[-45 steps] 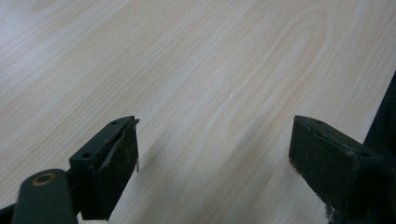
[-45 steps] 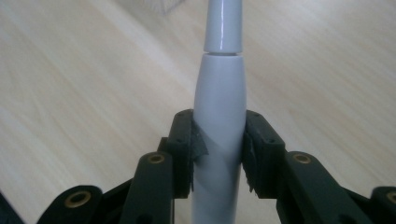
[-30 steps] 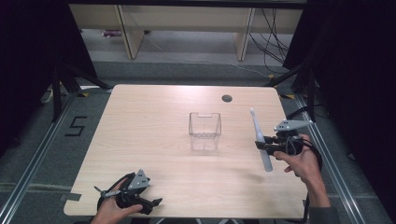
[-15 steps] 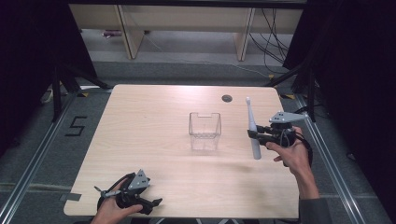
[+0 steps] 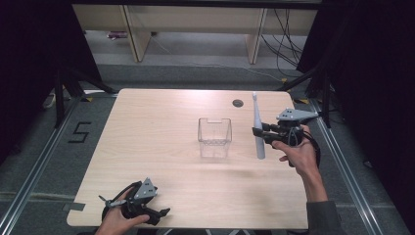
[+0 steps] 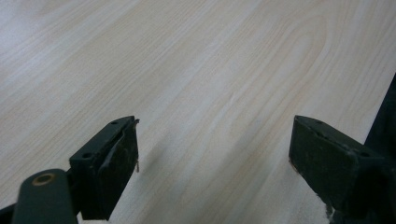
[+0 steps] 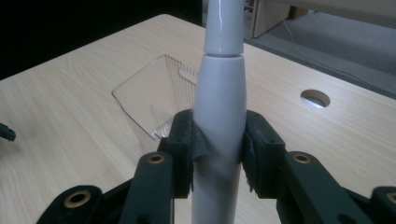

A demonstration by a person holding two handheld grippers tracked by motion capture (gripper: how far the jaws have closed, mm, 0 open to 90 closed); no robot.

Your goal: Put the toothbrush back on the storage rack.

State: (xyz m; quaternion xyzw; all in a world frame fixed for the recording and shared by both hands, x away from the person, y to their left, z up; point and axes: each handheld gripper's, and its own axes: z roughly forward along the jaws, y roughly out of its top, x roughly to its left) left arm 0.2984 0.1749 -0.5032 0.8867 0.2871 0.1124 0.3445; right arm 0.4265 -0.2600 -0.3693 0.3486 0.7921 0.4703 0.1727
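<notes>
One item in hand: I log a white electric toothbrush (image 5: pixel 257 131), carried above the right part of the table (image 5: pixel 161 122), not resting on it.
Long axis: close to upright, slim neck up, thick handle end down; in the right gripper view the body (image 7: pixel 219 116) rises straight between the fingers.
Right gripper (image 5: pixel 258 131): fingers (image 7: pixel 181 140) closed on the handle's lower part, one pad on each side, firm contact by my reading.
Key relation: clear bin (image 5: pixel 214 137) stands to the left of the toothbrush, near but apart; its open top faces up. I judge the coming move as a carry leftward, then a lowering into the bin, handle end first.
Nearer hand: right, plainly; it holds the item already.
Left gripper (image 5: pixel 161 213): at the near left edge, well apart from bin and brush; fingers (image 6: pixel 109 163) spread wide, nothing between them but bare wood.
Surroundings: round cable hole (image 5: pixel 238 103) near the far edge.
Hidden or unclear: brush head cut off at the top of the right gripper view; handle base hidden below the fingers there; bin contents hard to make out through the clear walls.
</notes>
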